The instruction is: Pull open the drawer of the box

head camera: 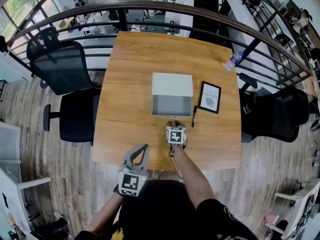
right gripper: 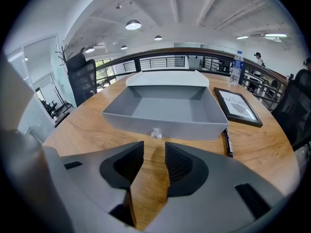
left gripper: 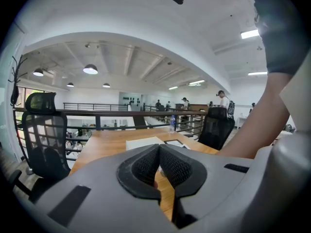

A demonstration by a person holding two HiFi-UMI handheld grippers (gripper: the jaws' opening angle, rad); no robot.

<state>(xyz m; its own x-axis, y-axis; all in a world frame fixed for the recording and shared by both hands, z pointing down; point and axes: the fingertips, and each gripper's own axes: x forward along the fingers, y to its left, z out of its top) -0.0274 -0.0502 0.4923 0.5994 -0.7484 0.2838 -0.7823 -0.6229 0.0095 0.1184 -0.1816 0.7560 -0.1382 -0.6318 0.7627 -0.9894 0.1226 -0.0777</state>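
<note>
I stand at a wooden counter [head camera: 125, 84], looking steeply down at it. Near its middle sits a white box [head camera: 172, 85], and its grey drawer [right gripper: 165, 108] is pulled out toward me, open and with nothing inside. A small clear knob [right gripper: 156, 133] sits on the middle of the drawer's front wall.

My right gripper [right gripper: 154, 147] hovers low over the counter just in front of that knob. Its jaws are apart with only bare wood between them, and the knob lies just beyond the tips, not touched.

My left gripper [head camera: 145, 147] is held back near my body, over the counter's near edge and well apart from the box. Its jaws are closed together, with nothing between the pads.

To the right of the box, a black picture frame [head camera: 210, 97] lies flat, and a black pen [head camera: 194, 116] rests between the frame and the drawer (just beside the drawer's right wall). A plastic water bottle [head camera: 233, 61] stands near the far right corner of the counter. A black mesh office chair [head camera: 60, 66] stands at the left side of the counter.
</note>
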